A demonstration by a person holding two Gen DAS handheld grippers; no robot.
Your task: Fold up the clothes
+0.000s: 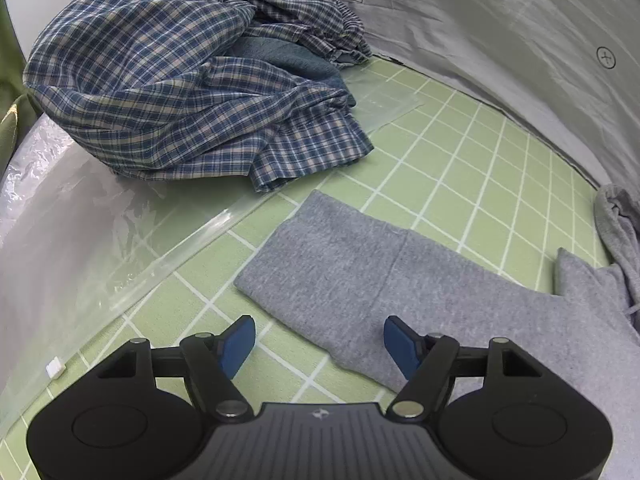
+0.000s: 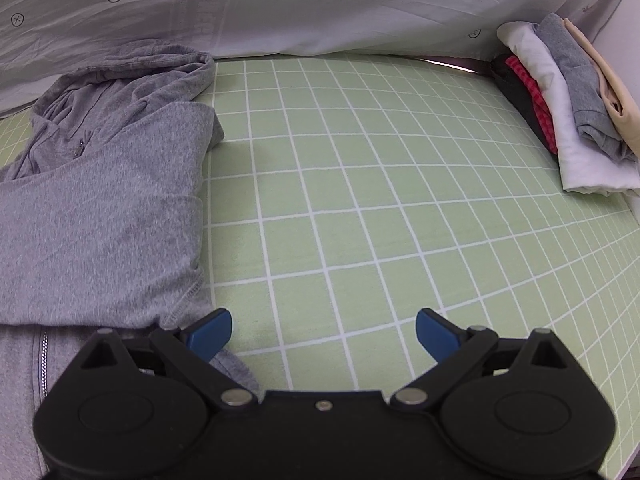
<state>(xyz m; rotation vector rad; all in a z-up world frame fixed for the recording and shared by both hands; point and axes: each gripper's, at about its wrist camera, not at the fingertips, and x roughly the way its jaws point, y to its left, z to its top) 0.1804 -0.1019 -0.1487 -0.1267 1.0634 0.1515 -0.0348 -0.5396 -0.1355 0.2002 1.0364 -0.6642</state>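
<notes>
We note the grey hoodie (image 2: 100, 200) at left of the right wrist view, sleeve folded across (zip visible). Left gripper (image 1: 319, 346) wide, nothing between; right gripper (image 2: 323, 334) likewise. Plaid shirt (image 1: 172, 92) heaped upper left; folded stack (image 2: 568, 112) upper right on the green grid mat (image 2: 360, 200).

Two downward wrist views, shared hoodie (image 1: 440, 292)

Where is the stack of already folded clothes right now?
The folded stack shows only in the right wrist view, at the far right edge of the green grid mat, just below the white sheet.
</notes>
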